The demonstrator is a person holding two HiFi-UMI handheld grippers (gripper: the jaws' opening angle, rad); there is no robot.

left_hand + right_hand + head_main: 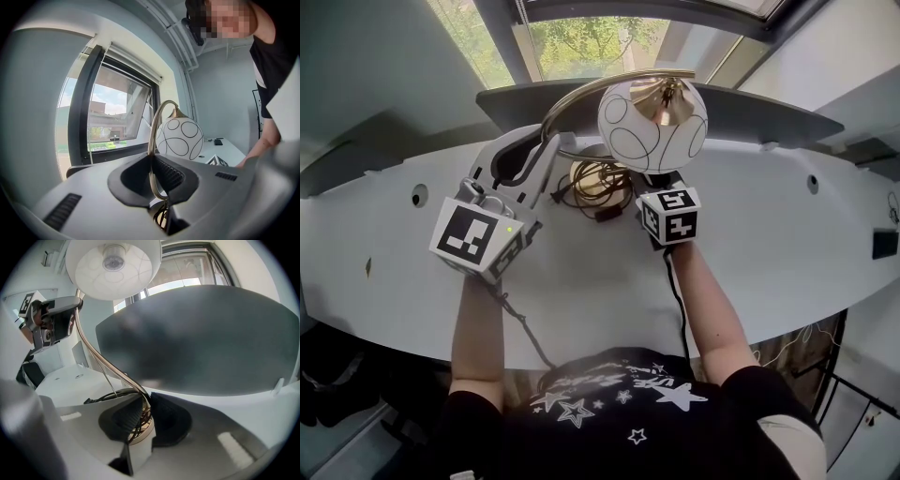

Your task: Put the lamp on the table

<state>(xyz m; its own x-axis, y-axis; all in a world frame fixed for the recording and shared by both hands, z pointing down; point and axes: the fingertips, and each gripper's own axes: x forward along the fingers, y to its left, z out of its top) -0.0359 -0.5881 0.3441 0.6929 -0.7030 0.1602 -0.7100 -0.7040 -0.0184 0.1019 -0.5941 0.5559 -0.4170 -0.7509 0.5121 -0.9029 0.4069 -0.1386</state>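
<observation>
The lamp has a white globe shade with black line patterns, a curved brass arm and a round base wrapped in coiled cord. My left gripper is shut on the brass arm, which runs between its jaws. My right gripper sits under the globe, mostly hidden in the head view. In its own view the right gripper is shut on the brass stem just above the base. The base is low over the white table; contact cannot be told.
A dark curved panel stands along the table's far edge, with a window behind it. A black cable trails from the right gripper over the near edge. A cable hole is at the left.
</observation>
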